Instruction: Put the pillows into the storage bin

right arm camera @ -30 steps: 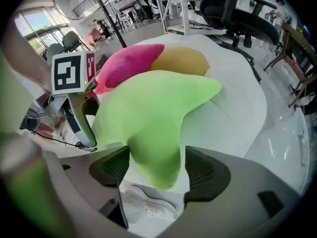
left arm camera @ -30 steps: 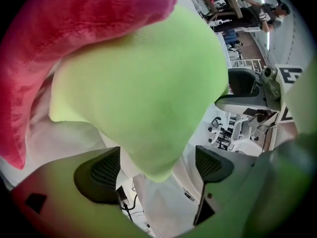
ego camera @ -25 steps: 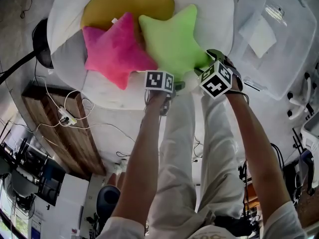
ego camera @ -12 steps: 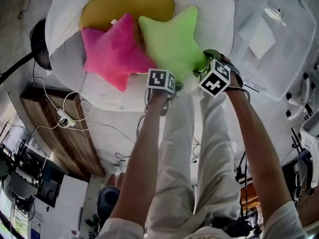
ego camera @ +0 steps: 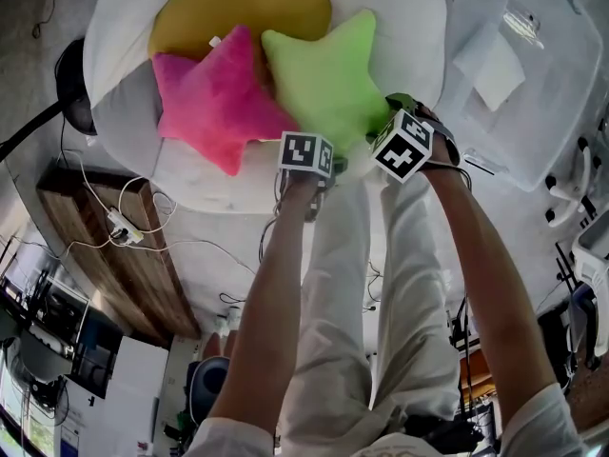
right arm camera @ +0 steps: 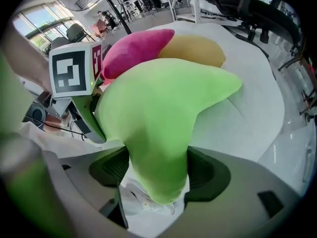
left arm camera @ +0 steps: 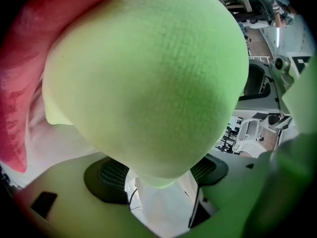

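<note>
A green star pillow [ego camera: 328, 74] lies on a white beanbag [ego camera: 404, 22], beside a pink star pillow [ego camera: 214, 98] and a yellow pillow [ego camera: 238, 8]. My left gripper [ego camera: 330, 162] is at the green pillow's near point. Its jaws are closing, and that fat lobe [left arm camera: 148, 83] fills the gap between the pads [left arm camera: 106, 180] and touches both. My right gripper [ego camera: 385, 133] is shut on the neighbouring arm of the same pillow [right arm camera: 158, 108], which is pinched narrow between its pads [right arm camera: 208, 175]. The clear storage bin [ego camera: 523, 84] stands to the right.
A sheet of paper [ego camera: 500, 69] lies in the bin. A wooden board [ego camera: 124, 255] with white cables [ego camera: 124, 227] is on the floor at the left. A dark lamp base [ego camera: 76, 84] sits by the beanbag. The person's legs [ego camera: 362, 284] are below the grippers.
The right gripper has shifted slightly left and turned a little with the pillow's arm. The pillows have edged left in the view. The left gripper has hardly moved.
</note>
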A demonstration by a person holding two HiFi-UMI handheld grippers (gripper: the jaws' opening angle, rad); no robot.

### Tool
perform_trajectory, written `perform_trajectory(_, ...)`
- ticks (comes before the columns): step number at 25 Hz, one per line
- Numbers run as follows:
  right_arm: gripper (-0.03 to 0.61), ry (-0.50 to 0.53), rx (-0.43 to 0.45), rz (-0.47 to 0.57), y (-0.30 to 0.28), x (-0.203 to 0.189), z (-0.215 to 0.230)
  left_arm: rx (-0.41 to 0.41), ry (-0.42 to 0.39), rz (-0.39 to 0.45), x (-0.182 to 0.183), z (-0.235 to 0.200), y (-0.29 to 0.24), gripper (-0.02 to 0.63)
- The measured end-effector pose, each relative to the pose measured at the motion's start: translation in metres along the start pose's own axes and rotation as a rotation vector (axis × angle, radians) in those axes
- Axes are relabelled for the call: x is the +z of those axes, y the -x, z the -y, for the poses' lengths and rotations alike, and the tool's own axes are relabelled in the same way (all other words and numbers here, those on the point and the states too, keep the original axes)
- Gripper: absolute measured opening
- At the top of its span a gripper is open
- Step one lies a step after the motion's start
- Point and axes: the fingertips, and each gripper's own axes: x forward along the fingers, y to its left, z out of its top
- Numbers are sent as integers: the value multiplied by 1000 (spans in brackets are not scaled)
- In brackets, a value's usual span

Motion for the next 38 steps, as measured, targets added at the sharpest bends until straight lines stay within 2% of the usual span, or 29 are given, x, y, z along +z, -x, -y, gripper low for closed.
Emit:
perform_trajectory(8, 333, 10, -3, -9, 2, -1, -1, 4, 1, 4, -1, 2, 1, 365)
perform_trajectory(15, 316, 10, -26, 8, 16, 1, -4, 21, 10, 63, -5, 9, 15, 350)
perform_trajectory(23, 308, 32, -38, 26, 38, 4, -5, -10, 27, 62, -11, 25, 25, 345)
perform_trajectory(38, 301, 122, -76, 23, 81, -6, 9, -93, 90, 123, -13, 75, 37, 341)
